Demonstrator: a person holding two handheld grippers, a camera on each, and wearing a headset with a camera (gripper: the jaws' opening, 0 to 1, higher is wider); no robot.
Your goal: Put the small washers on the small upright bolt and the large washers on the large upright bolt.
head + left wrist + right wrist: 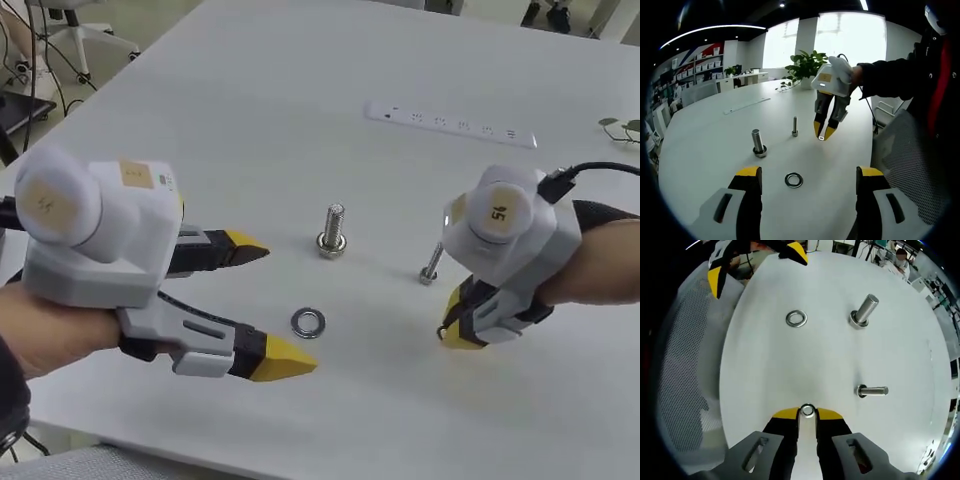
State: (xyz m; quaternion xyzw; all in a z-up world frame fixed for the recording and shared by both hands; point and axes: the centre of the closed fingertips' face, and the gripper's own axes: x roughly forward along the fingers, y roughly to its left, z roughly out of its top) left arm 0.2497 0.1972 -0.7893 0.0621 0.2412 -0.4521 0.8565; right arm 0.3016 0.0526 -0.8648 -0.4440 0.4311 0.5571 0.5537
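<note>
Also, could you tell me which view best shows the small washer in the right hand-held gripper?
The right gripper view: the small washer sits face-on between the tips of the right hand-held gripper. In the left gripper view it is a glint; in the head view, too small to tell.

A broad white table [300, 90] carries a white power strip [450, 118]. Beyond it, bright windows [850, 35] back a leafy potted plant [805, 62] — shelves [705, 64] line the side wall, and 1 curved light strip [715, 27] crosses the dark ceiling.
</note>
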